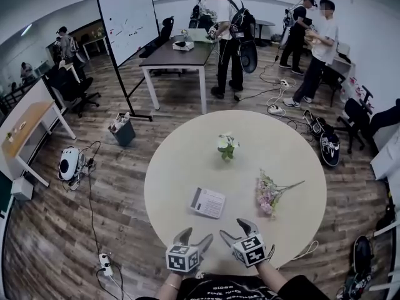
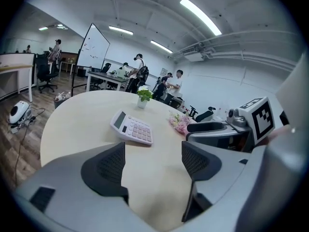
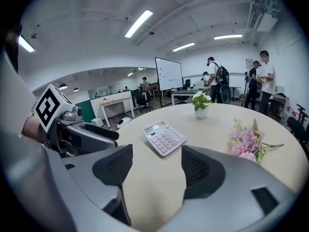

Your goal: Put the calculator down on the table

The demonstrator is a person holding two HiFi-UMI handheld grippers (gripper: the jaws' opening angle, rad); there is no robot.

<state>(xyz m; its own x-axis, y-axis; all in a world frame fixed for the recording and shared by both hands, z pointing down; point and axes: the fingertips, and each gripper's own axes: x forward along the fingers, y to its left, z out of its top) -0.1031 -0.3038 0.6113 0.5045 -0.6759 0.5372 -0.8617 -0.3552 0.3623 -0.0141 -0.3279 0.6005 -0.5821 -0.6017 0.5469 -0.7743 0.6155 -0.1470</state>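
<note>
We hold the left tongs [image 1: 195, 236] and right tongs [image 1: 237, 230] at the near edge of the round bench [image 1: 181, 161], both gaping and empty. The calculator [image 1: 207, 202] lies flat on the bench just ahead of them, with pink flowers [image 1: 269, 195] to its right and a plant [image 1: 227, 146] beyond.

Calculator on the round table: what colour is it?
The flat rectangular calculator is pale pinkish-white, keys included; it shows clearest in the right gripper view.

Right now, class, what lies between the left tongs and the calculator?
Only bare table: the left gripper view shows nothing between the open left tongs and the calculator, which lies flat.
</note>
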